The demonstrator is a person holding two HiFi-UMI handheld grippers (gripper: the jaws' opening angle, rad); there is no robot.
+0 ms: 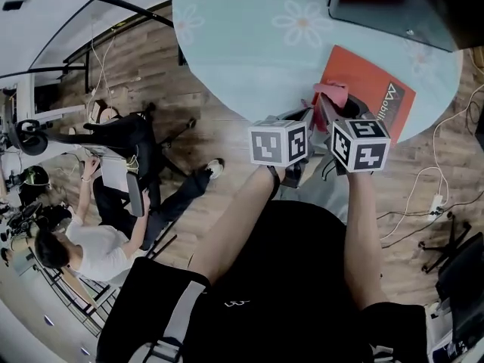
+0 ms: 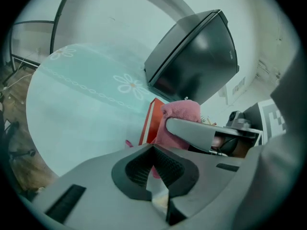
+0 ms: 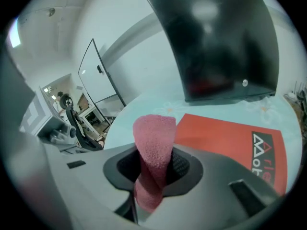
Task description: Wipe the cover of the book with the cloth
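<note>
Two hand-held grippers are up at the near edge of a round desk (image 1: 242, 44), which has a pale blue flower-print cover. The right hand-held gripper (image 1: 333, 106) is clamped on a pink cloth (image 1: 333, 94). In the right gripper view the right hand-held gripper (image 3: 153, 172) has its dark pads pressed on a twisted fold of the pink cloth (image 3: 154, 143), and the free end sticks up above the jaws.

The red book (image 1: 370, 89) lies flat on the desk (image 3: 144, 109) close to the near edge, cover up, with white print at one corner. It sits just in front of a black box (image 1: 393, 6). In the right gripper view the red book (image 3: 225, 138) is just past the jaws, to the right of the cloth. In the head view the cloth sits over the book's near left corner; I cannot tell if it touches the cover.

The left hand-held gripper (image 1: 305, 118) is just beside the right one, left of the book. In the left gripper view the left hand-held gripper (image 2: 154, 150) has its jaws closed together with nothing between them. Beyond them are the pink cloth (image 2: 180, 111), the edge of the red book (image 2: 149, 123), the desk (image 2: 81, 109) and the black box (image 2: 192, 56).

There is a marker cube on each gripper, left (image 1: 278, 142) and right (image 1: 361, 144). Well away on the wooden floor (image 1: 219, 134), a person (image 1: 98, 248) in a white top sits by an office chair. Cables and a power strip (image 1: 435, 203) lie on the floor at right.
</note>
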